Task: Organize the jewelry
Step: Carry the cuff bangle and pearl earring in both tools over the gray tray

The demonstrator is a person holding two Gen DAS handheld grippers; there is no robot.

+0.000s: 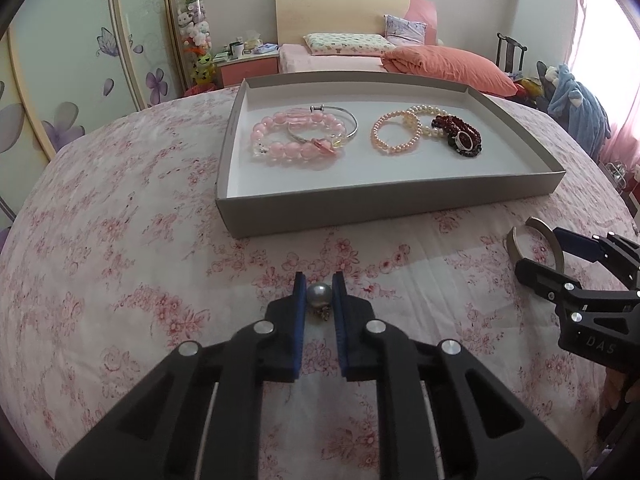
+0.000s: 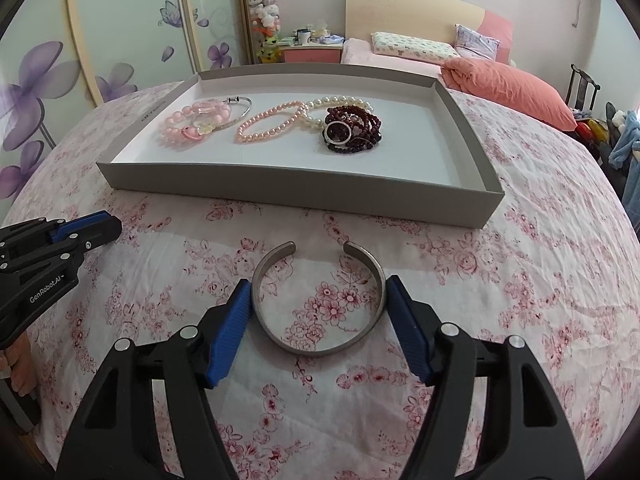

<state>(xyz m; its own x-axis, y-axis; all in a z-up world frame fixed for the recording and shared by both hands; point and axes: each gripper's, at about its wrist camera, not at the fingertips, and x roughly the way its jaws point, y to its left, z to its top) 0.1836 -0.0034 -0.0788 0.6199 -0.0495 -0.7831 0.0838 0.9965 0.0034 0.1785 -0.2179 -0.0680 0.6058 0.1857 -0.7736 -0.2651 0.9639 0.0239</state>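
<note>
Both tongs down on the floral bedspread (image 2: 520,240), one piece each.

Low in frame, the left gripper (image 1: 319,294) pinches a grey pearl (image 1: 319,295), a charm seemingly dangling beneath; the right gripper (image 2: 318,312) stands wide, blue pads touching a metal cuff (image 2: 316,344). Above, the grey tray (image 2: 280,188) holds beaded bracelets (image 2: 264,122).

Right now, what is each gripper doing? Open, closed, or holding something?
Left gripper: closed on the grey pearl piece, low over the bedspread.
Right gripper: wide open around the silver cuff bangle; firm grip cannot be told.
</note>
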